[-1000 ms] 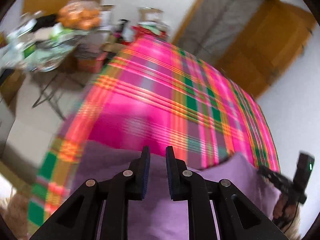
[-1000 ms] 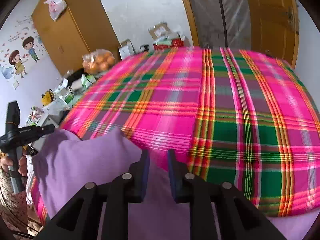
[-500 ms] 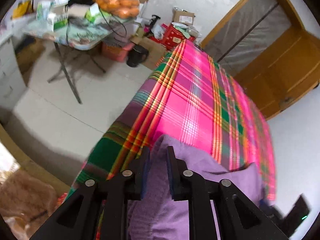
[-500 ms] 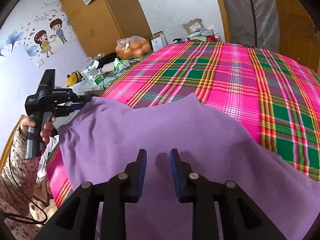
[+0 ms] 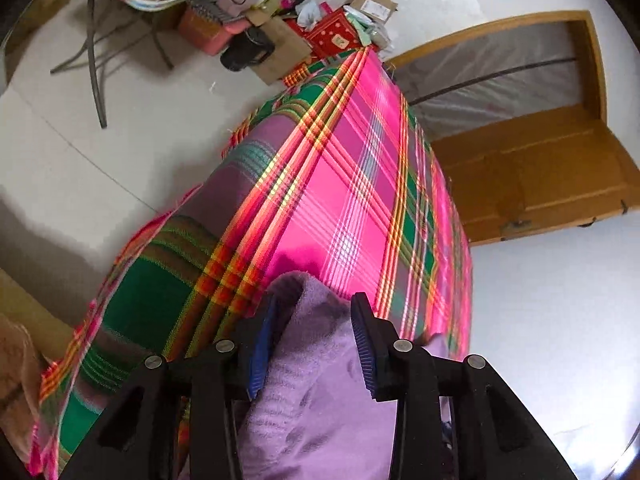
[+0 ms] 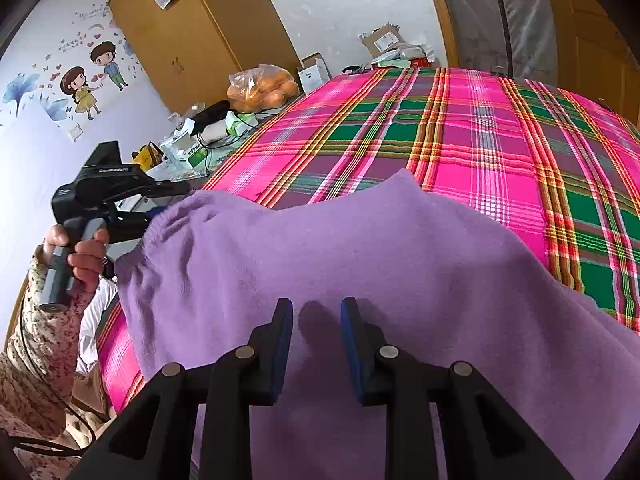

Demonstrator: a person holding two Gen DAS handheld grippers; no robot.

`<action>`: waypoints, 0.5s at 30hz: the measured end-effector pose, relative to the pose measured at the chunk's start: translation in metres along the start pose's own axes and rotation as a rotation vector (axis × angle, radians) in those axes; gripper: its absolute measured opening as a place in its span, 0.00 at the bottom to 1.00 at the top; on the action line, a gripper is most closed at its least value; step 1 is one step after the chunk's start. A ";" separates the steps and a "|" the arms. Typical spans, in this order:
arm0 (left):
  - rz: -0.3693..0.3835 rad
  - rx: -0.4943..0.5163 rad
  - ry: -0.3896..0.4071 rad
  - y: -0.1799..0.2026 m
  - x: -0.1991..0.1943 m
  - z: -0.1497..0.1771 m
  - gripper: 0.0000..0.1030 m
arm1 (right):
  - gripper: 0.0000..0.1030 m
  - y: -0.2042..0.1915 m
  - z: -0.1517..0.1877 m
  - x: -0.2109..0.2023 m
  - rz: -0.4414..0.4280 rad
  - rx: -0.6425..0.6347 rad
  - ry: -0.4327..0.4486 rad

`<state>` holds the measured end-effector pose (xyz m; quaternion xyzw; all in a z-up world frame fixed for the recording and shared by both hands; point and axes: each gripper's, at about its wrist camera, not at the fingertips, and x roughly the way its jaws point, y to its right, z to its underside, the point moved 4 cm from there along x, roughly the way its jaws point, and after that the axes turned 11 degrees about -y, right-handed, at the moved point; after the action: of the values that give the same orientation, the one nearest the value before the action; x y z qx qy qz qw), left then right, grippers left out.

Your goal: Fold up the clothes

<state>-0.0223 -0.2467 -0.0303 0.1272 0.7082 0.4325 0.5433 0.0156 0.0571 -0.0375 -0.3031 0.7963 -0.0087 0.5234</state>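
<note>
Purple garment held at its left edge, spread on the bed

Left gripper point(image 5: 312, 344): fingers apart, a fold of purple fleece garment point(image 6: 360, 248) bunched between them. Right gripper point(image 6: 316, 344): fingers apart above the cloth, holding nothing. The garment lies across the near end of the plaid bedspread point(image 6: 500, 152), long axis left-right. Probable step: laying flat; next, a firm edge grasp.

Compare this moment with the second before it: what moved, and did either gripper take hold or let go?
The purple garment was carried forward onto the plaid bedspread. The left gripper's jaws went from near shut to spread, with cloth bunched between them. The right gripper stayed slightly open above the fabric, gripping nothing visible.
</note>
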 end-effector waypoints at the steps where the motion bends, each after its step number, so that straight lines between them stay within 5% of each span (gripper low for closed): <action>1: 0.009 0.012 -0.006 0.002 -0.001 0.002 0.31 | 0.25 0.000 0.000 0.000 -0.003 0.000 -0.001; 15: 0.041 0.031 -0.070 0.008 0.003 0.014 0.30 | 0.26 -0.007 0.004 0.008 -0.016 0.007 -0.021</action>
<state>-0.0136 -0.2334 -0.0266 0.1650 0.6926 0.4277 0.5569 0.0201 0.0486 -0.0440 -0.3077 0.7882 -0.0126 0.5329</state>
